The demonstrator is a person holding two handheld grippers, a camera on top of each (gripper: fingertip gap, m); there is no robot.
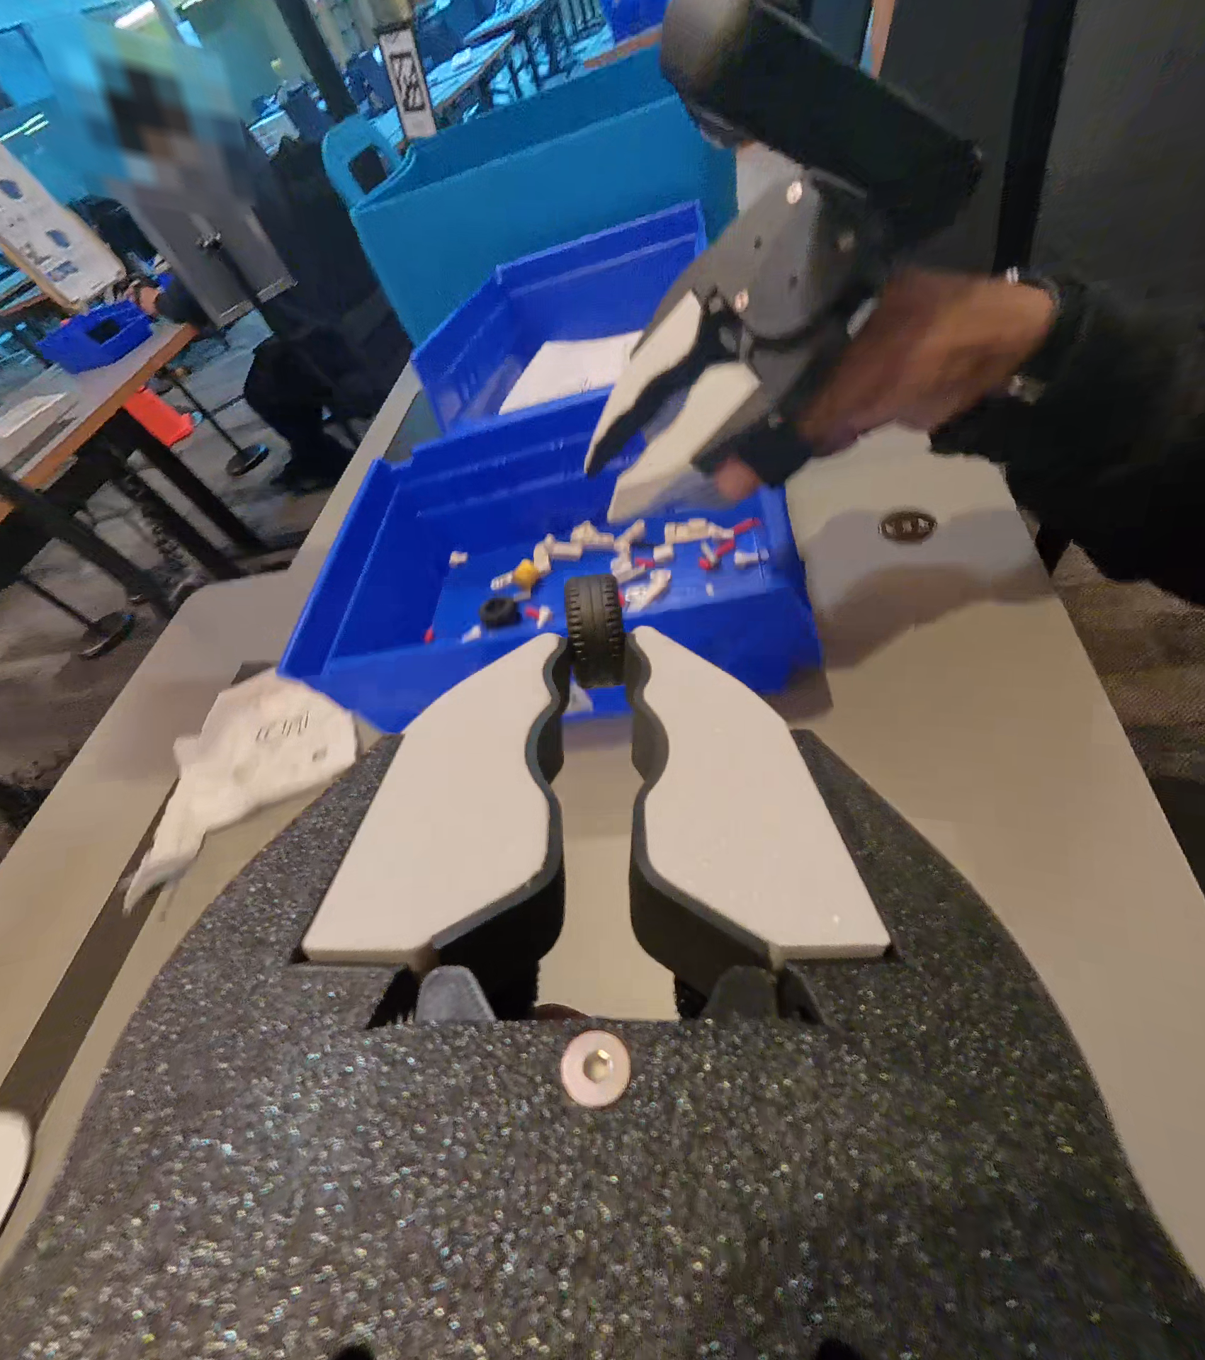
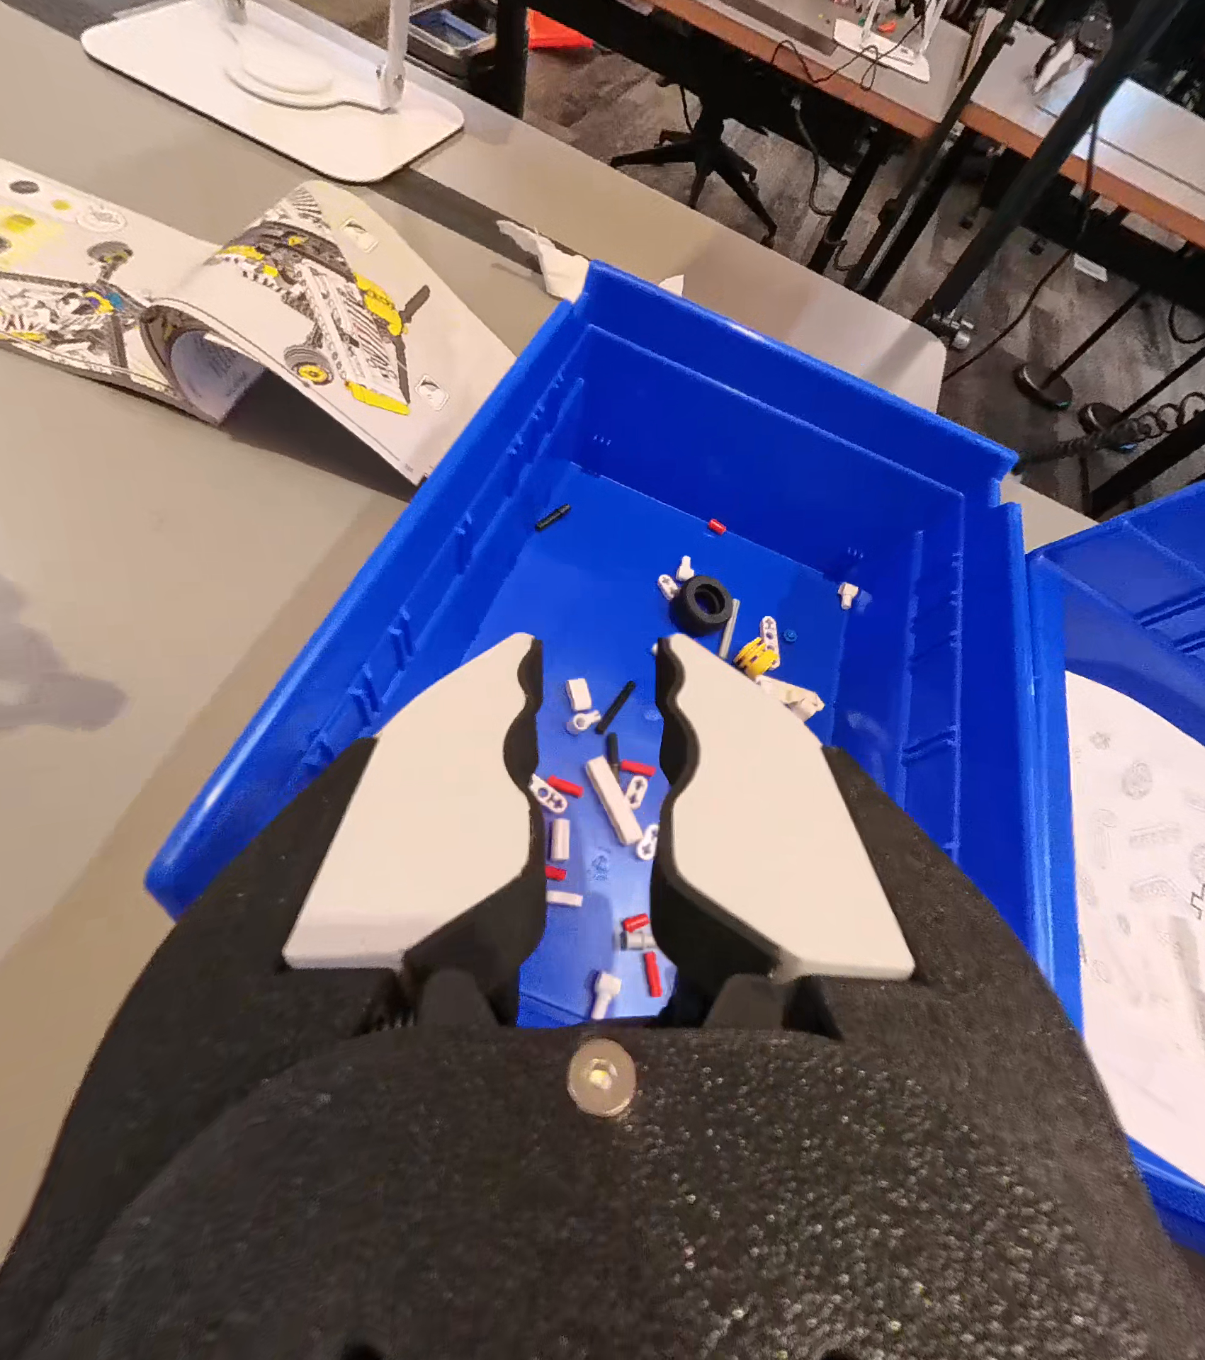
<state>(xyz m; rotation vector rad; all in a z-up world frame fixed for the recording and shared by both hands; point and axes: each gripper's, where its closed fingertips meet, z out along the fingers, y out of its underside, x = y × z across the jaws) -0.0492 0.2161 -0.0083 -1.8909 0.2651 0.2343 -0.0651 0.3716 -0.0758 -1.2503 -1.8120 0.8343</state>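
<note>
The blue bin point(image 2: 754, 412) is open on top, and its floor toward the far wall is mostly bare, with room to reach down. Nearer in, small loose pieces point(image 2: 614, 802) crowd the floor, and a small black tyre point(image 2: 704, 605) and a yellow piece point(image 2: 757, 655) lie by the right wall. The right gripper point(image 2: 595, 647) hangs over the bin with its fingers apart. A second bin point(image 2: 1129, 589) presses against the bin's right side. Left of the bin, an open booklet point(image 2: 216, 309) and a white lamp base point(image 2: 275, 96) take up table point(image 2: 106, 589) space.
</note>
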